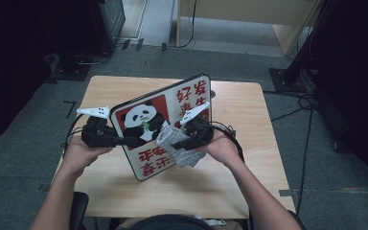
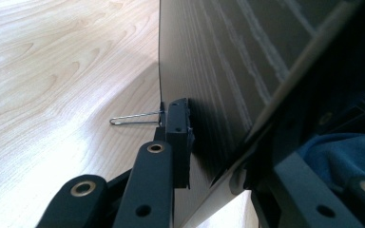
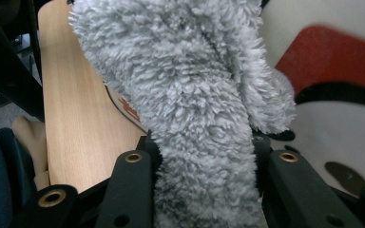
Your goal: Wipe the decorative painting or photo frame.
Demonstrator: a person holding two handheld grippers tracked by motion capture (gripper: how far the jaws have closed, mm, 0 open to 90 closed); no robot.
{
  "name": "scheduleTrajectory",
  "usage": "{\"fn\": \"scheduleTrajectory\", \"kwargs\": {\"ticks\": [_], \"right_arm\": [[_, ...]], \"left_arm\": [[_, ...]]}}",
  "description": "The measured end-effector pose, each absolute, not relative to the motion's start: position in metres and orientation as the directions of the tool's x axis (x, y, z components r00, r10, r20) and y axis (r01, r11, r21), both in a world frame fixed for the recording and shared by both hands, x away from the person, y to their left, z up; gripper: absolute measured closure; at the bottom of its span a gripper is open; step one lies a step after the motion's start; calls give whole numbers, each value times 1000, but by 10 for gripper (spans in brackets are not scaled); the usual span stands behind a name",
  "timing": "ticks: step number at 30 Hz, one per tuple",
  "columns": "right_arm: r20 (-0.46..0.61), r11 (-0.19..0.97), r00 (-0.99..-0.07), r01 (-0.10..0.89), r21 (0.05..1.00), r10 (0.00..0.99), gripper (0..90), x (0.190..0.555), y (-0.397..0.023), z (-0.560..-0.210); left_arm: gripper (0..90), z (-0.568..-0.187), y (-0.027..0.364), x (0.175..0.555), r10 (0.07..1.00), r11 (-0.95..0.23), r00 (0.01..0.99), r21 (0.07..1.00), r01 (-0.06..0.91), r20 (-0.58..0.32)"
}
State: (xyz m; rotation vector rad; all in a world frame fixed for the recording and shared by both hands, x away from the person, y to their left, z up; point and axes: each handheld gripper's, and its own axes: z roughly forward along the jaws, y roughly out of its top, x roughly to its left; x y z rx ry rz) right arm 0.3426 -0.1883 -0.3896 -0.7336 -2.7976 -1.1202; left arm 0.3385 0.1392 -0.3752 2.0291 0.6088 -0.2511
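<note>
Behind the grey cloth (image 3: 204, 118), the panda sign (image 3: 342, 118) seems half hidden.

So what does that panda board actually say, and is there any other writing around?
"好" and "发" stand at the top right of the panda board.
Two more red characters below them are half hidden by the right gripper and its grey fluffy cloth.
Red characters along the board's lower edge read upside down; too small to make out.
No other writing is legible.
</note>
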Motion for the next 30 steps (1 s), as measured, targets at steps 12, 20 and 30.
{"fn": "scheduleTrajectory", "kwargs": {"ticks": [12, 20, 30], "right_arm": [[236, 622, -879, 463, 631, 415, 661, 339, -191, -411], [250, 626, -875, 473, 619, 415, 661, 335, -194, -429], [275, 612, -868, 489, 621, 414, 661, 333, -196, -444]], "left_arm": [[753, -375, 139, 338, 315, -409, 855, 754, 514, -412], [753, -375, 139, 338, 317, -408, 854, 754, 515, -412], [753, -375, 139, 338, 318, -407, 854, 755, 514, -411]]}}
